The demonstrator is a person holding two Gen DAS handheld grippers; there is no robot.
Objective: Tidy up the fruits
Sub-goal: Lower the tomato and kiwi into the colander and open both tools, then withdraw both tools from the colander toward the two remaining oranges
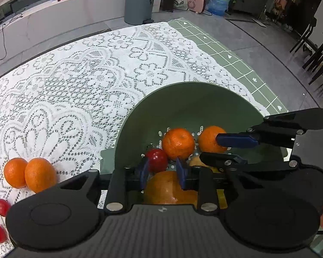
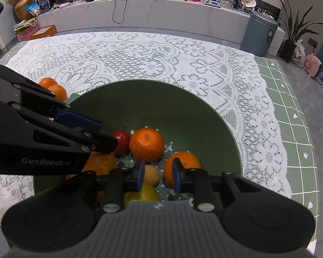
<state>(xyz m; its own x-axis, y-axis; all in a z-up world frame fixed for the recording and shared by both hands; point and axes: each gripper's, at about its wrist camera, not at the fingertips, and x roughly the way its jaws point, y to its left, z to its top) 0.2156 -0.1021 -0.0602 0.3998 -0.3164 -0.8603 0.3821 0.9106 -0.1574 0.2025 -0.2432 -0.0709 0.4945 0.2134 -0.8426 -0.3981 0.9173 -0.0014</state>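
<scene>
A green colander bowl (image 1: 183,83) (image 2: 161,81) holds two mandarins (image 1: 177,143) (image 2: 146,146), a large orange (image 1: 165,187), a red cherry tomato (image 1: 157,160) (image 2: 121,140), a small orange fruit (image 2: 151,174) and a yellow fruit (image 2: 142,193). My left gripper (image 1: 162,169) hangs over the bowl, narrowly open, with the tomato at its tips and a gap at one pad. My right gripper (image 2: 158,173) is also narrowly open around the small orange fruit, and its pads do not press it. Two mandarins (image 1: 39,174) and two cherry tomatoes (image 1: 2,207) lie on the cloth to the left.
A white lace tablecloth (image 1: 86,75) covers a green checked mat (image 2: 295,116). The table's right edge runs close to the bowl. A grey bin (image 1: 140,2) and a white counter stand beyond the table. The two grippers sit close together over the bowl.
</scene>
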